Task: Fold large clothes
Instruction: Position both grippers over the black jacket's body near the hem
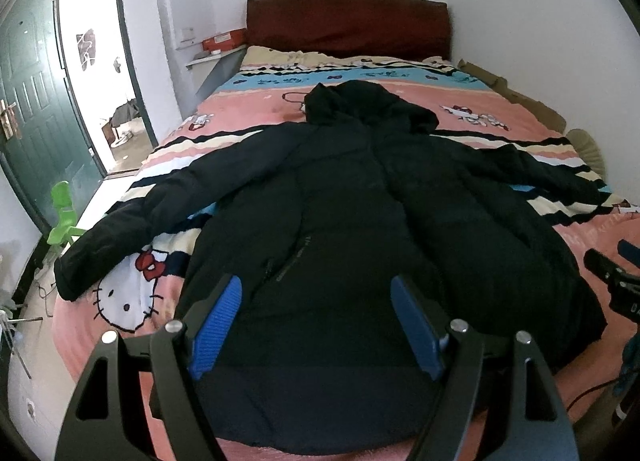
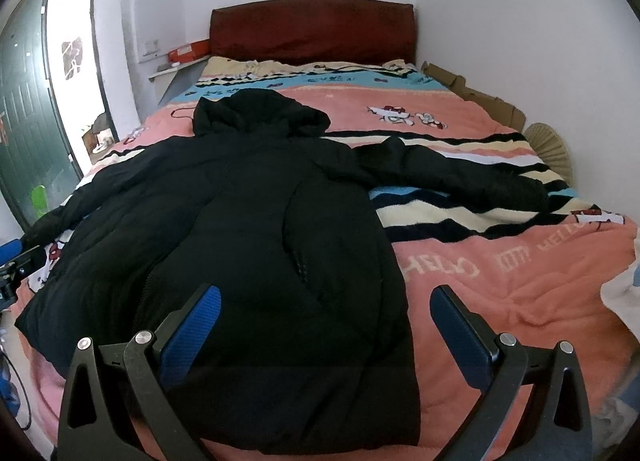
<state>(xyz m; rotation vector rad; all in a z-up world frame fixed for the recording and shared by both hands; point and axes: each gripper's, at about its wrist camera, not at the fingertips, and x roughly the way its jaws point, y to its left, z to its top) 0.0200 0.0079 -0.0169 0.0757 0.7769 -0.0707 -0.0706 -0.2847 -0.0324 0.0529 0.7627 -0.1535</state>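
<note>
While the black hooded coat (image 1: 360, 197) lies flat on the bed (image 1: 248, 109), sleeves spread, we hold the left hand-held gripper (image 1: 316, 301) and right hand-held gripper (image 2: 326, 313) released above its hem, grasping nothing. Only our left view shows the green chair (image 1: 60, 217); only our right shows the blanket's lettering (image 2: 444, 265).

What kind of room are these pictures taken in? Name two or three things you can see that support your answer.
Most likely a bedroom in a home. A bed with a cartoon-print blanket fills the room, a dark red headboard stands against the wall, and a black hooded coat lies spread on the bed. A green door stands open beside it.
</note>
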